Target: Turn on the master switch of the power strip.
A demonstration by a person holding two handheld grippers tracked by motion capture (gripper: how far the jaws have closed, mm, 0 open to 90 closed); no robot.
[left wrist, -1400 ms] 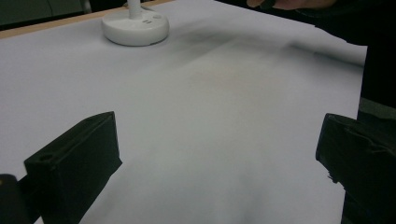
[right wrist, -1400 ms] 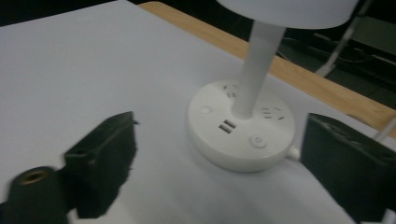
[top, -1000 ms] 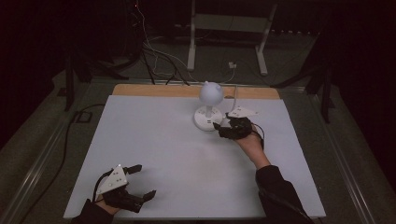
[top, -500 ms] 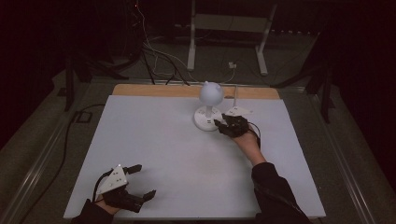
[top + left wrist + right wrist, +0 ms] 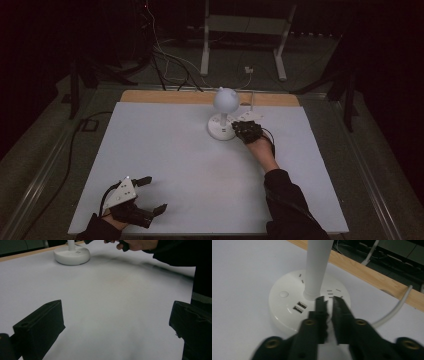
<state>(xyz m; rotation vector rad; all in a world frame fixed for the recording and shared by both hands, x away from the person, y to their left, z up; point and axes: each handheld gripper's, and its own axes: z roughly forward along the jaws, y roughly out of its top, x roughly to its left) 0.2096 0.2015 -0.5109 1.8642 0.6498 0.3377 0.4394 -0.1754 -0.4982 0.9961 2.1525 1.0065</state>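
on white table [image 5: 165, 150], right gripper [image 5: 329, 302], just clenched empty, hovers over lamp base [image 5: 287, 307].

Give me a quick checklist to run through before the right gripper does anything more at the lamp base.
1. Right gripper over the lamp base, beside the stem: ok.
2. Jaws have just been closing and stand nearly together, nothing visible between them: ok.
3. Tips touching the base: cannot tell.
4. Round button and USB ports unobstructed: ok.
5. Lamp cord clear of the jaws: ok.
6. Left gripper open, parked at the near table edge: ok.
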